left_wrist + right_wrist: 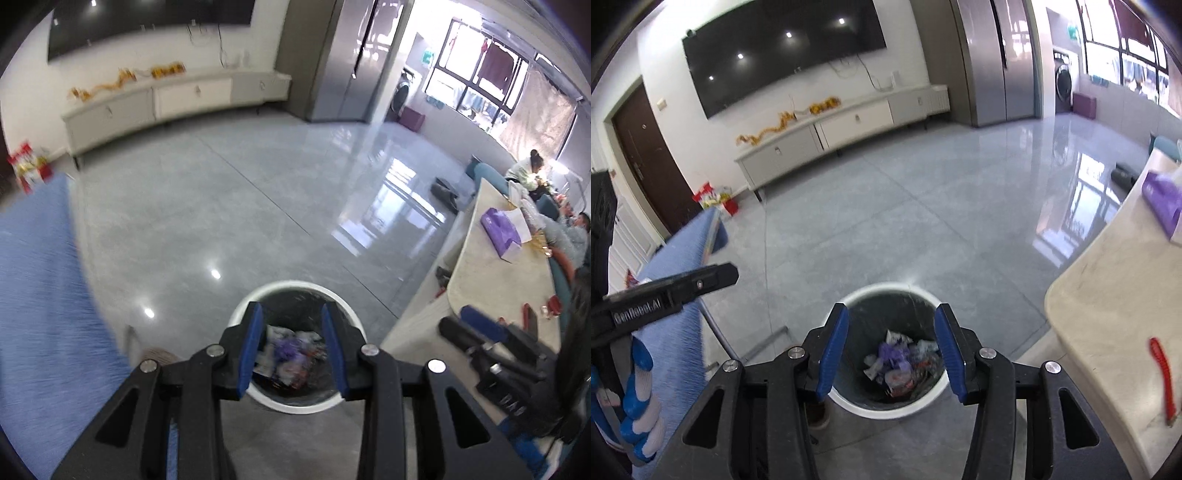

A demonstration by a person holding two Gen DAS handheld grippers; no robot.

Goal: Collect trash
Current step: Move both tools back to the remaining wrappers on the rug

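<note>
A round bin with a white rim [354, 314] [875, 290] and a dark liner stands on the grey floor, holding crumpled wrappers and purple scraps [291, 354] [901, 362]. My left gripper [292, 319] hovers above the bin, open, with nothing between its blue pads [251, 347]. Over the same bin my right gripper [891, 321] stands open wider, also empty between its blue pads [833, 350]. In the right wrist view the other gripper's black body [665, 295] and a gloved hand [639, 398] show at the left.
A beige table [491, 273] [1115, 302] stands to the right, with a purple tissue pack [500, 230] [1161, 201] and a red strip [1161, 380] on it. A blue surface [40, 295] [676, 269] lies left. People sit at the far right [528, 168].
</note>
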